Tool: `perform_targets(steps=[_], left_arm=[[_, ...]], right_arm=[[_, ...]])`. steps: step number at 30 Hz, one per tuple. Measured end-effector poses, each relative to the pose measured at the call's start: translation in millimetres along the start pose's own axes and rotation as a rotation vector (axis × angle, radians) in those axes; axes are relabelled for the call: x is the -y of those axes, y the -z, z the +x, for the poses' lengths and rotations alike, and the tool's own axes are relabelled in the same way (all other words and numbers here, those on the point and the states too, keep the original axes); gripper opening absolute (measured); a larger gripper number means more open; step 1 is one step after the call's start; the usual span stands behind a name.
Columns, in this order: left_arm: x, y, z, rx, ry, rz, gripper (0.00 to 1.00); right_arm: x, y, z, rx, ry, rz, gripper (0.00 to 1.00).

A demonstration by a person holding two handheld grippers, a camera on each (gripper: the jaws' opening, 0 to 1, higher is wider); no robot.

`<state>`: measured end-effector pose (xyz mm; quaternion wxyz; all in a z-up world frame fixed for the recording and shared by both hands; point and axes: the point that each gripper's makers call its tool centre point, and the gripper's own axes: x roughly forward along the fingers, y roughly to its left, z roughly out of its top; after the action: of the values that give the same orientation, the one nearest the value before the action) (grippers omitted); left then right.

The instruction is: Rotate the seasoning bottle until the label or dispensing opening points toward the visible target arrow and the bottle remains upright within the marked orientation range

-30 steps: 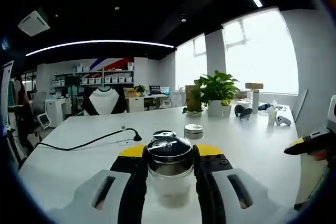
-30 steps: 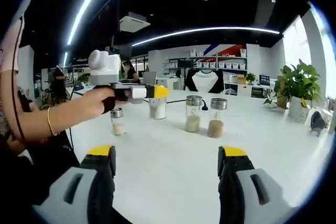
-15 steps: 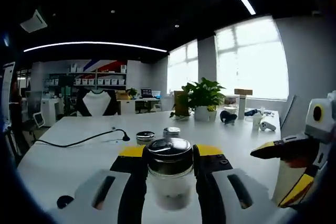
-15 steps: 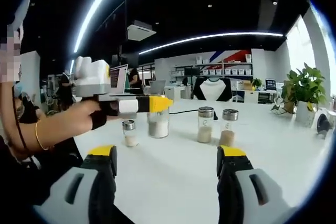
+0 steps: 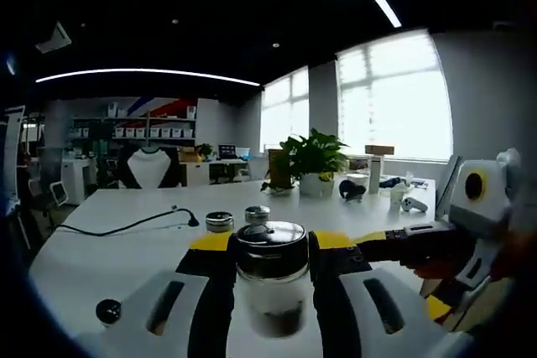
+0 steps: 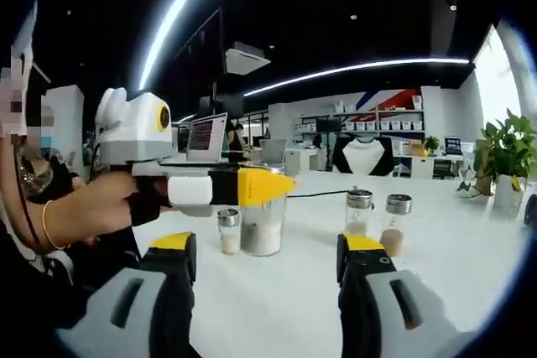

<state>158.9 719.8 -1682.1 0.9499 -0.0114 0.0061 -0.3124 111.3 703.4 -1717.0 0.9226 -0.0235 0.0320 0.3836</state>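
Note:
A glass seasoning bottle (image 5: 268, 291) with a shiny metal cap stands upright between my left gripper's (image 5: 269, 245) yellow-tipped jaws, which are shut on it just under the cap. In the right gripper view the same bottle (image 6: 262, 232) holds pale grains, and the left gripper (image 6: 270, 187), held by a hand, grips its top. Its base looks level with the white table (image 6: 285, 299). My right gripper (image 6: 267, 245) is open in front of the bottle, nothing between its jaws. It also reaches in from the right (image 5: 419, 245) in the left gripper view.
A small shaker (image 6: 228, 230) stands right beside the held bottle, and two more bottles (image 6: 358, 211) (image 6: 394, 224) stand to the right. A black cable (image 5: 126, 225), a potted plant (image 5: 309, 161) and a laptop (image 6: 205, 136) sit further back.
The right gripper has come nearer to the left gripper and its bottle, now reaching further into the left gripper view. The left gripper stays shut on the bottle.

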Motion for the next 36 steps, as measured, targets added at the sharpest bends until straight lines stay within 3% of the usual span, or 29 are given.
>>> perform_targets(steps=[5, 9, 23, 25, 27, 31, 34, 36], left_arm=[[3.1, -5.3, -10.5, 0.004, -0.01, 0.018, 0.36], [8.6, -9.5, -19.8, 0.025, 0.034, -0.018, 0.36], [18.1, -6.1, -33.3, 0.011, 0.033, -0.004, 0.36], [20.5, -6.6, -34.3, 0.014, 0.052, -0.03, 0.36], [26.3, -9.5, -36.0, 0.034, 0.09, -0.013, 0.36], [31.7, -11.3, -41.0, 0.025, 0.106, 0.016, 0.36], [34.9, -19.3, -46.1, 0.034, 0.136, 0.039, 0.36], [38.7, -21.0, -50.8, 0.016, 0.18, 0.035, 0.36]], right_arm=[[-12.0, 1.6, 18.7, -0.013, -0.048, 0.003, 0.61], [-17.3, -0.8, 26.2, 0.005, -0.066, 0.017, 0.56], [-27.6, 2.9, 24.6, 0.02, -0.073, 0.045, 0.36], [-29.4, 2.4, 22.2, 0.019, -0.083, 0.048, 0.33], [-33.3, 0.4, 19.6, 0.028, -0.102, 0.025, 0.3], [-35.3, -1.7, 16.5, 0.027, -0.11, -0.012, 0.29], [-40.4, -8.5, 12.3, 0.066, -0.162, 0.025, 0.29], [-43.3, -9.9, 8.6, 0.049, -0.191, 0.026, 0.29]])
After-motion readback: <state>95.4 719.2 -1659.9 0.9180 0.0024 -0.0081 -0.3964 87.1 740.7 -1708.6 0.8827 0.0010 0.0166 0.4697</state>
